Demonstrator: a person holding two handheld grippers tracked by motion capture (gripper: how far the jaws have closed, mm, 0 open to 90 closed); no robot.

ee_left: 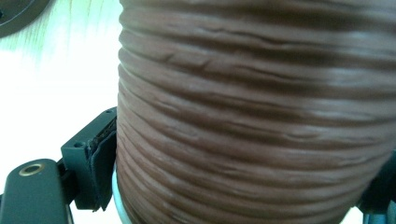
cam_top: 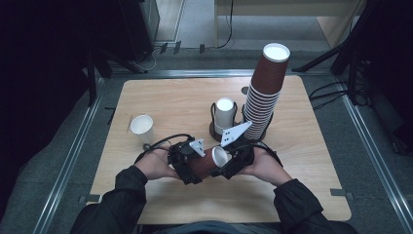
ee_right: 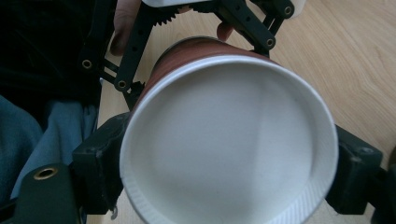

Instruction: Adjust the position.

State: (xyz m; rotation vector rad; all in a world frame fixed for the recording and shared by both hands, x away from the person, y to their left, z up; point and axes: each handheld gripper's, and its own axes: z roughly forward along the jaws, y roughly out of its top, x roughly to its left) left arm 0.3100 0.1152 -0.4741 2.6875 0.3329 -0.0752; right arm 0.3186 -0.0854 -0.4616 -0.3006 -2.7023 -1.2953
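Brown ribbed paper cup (cam_top: 210, 162) is seen in the high view held above the near part of the table (cam_top: 160, 97), lying almost level with its long axis running from one hand to the other, white mouth turned toward the right gripper (cam_top: 233, 165) and base toward the left gripper (cam_top: 187, 165); the tall stack of brown cups (cam_top: 265, 92) rises behind it, well apart. In the left gripper view the ribbed wall (ee_left: 252, 116) is clamped between the fingers (ee_left: 100, 158), so the cup is grasped there. In the right gripper view the open mouth (ee_right: 229, 140) faces the camera and the rim sits between the fingers (ee_right: 100, 154); whether those pads press on it cannot be told. No brand, label or writing can be read.
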